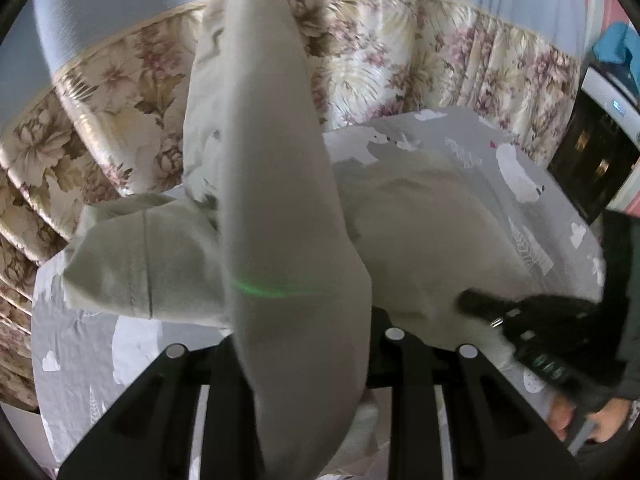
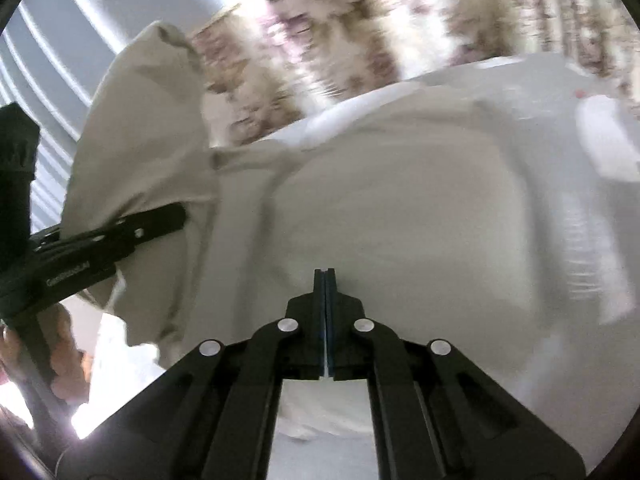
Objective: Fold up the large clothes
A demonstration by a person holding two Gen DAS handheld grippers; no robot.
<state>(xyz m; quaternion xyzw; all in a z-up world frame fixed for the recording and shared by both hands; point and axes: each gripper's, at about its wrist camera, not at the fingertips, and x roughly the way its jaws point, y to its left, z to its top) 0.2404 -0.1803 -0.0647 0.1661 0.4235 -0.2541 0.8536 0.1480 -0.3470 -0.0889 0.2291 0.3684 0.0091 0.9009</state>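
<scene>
Left gripper (image 1: pixel 304 320): jaws narrowed onto a raised fold of the pale garment (image 1: pixel 264 168), which I hold lifted in a long column straight up the left wrist view. Pads are hidden under the cloth, so the grip is read from the fabric hanging out of the jaws. A sleeve or side flap droops from it toward the left edge of the bed (image 1: pixel 540 216).

Right gripper (image 2: pixel 324 300): fingers pressed flat together, nothing between them. It sits over the body of the garment, which lies spread on the grey printed bedsheet, reaching toward the far edge where the floral curtain (image 1: pixel 420 64) hangs. Right wrist view is motion-blurred; fine creases not readable.

A hand shows at the lower edge of each view, on the other gripper's handle.

Judgement, step in hand: carrying one side of the garment across to lay it over the body.

Risks from here:
- Only one gripper holds cloth. The lifted fold may slide out if pulled against the weight of the part on the bed.
- The drooping flap could tuck under and trap a wrinkle inside the fold.
- The closed right gripper pins nothing, so the body may drag along the sheet and skew the fold line.
- Fabric covers much of the left camera; placement is partly blind.
</scene>
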